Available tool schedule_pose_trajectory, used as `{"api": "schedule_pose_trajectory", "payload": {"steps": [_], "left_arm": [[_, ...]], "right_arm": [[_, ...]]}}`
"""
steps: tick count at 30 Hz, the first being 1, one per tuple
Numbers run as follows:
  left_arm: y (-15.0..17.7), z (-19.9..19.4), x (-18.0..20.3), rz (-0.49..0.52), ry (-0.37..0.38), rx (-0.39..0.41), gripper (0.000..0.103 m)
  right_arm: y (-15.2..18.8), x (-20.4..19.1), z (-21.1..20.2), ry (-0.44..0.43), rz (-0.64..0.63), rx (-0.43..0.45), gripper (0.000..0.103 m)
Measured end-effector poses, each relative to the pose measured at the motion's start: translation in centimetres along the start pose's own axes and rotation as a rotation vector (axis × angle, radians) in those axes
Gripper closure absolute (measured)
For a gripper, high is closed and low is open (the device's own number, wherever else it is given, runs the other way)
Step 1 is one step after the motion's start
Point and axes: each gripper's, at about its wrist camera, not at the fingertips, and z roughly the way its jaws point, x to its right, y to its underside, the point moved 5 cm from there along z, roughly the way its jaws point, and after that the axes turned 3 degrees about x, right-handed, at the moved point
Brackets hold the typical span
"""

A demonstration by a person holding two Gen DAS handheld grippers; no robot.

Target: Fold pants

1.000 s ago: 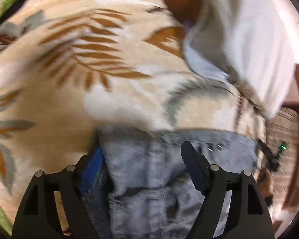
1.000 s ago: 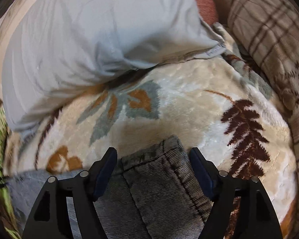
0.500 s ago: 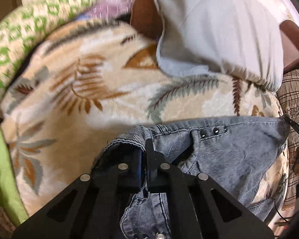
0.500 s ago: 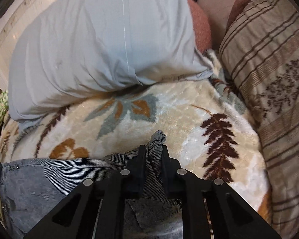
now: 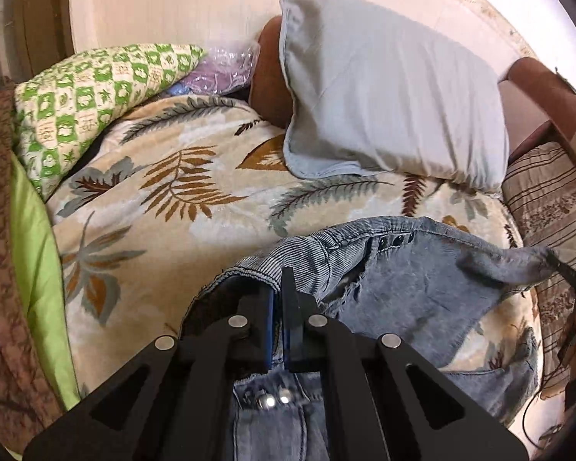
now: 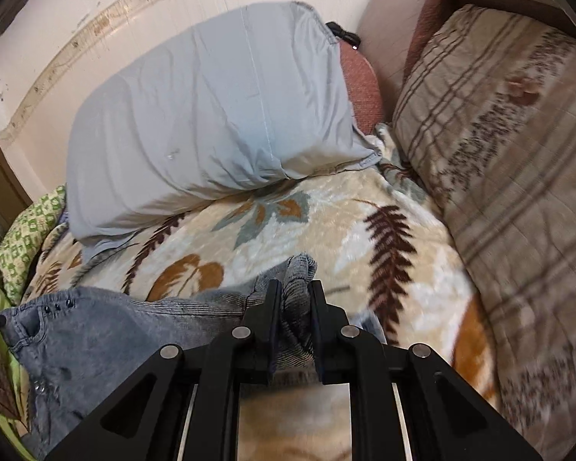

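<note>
Faded blue denim pants (image 5: 414,280) hang by their waistband above a leaf-patterned blanket (image 5: 161,207). My left gripper (image 5: 281,288) is shut on one end of the waistband, with the fly buttons visible just below its fingers. At the other end, my right gripper (image 6: 292,292) is shut on a bunched corner of the pants (image 6: 95,330). The band is stretched between the two grippers and the legs drop out of sight below.
A large pale grey pillow (image 5: 384,103) leans against the wall at the back. A green checked quilt (image 5: 84,92) lies at the left, a striped brown cushion (image 6: 510,161) at the right. A brown sofa arm (image 5: 537,88) stands behind the blanket (image 6: 326,223).
Both grippers closed on the pants' waistband, then rose and pulled back, lifting the denim off the blanket. More of the wall and pillow now shows.
</note>
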Motion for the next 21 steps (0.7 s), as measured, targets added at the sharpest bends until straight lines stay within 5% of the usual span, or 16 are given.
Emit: {"api": "schedule_pose_trajectory", "payload": {"steps": [10,21], "left_arm": [[4.4,-8.0,0.0,-0.041,0.013,0.104,0.101],[11.9,-10.9,-3.0,-0.154,0.051,0.039,0.101]], "right_arm": [[5.7,2.8,-8.6,-0.029,0.085,0.045,0.09],[13.7,7.1,-13.9,-0.035,0.23,0.056,0.09]]}}
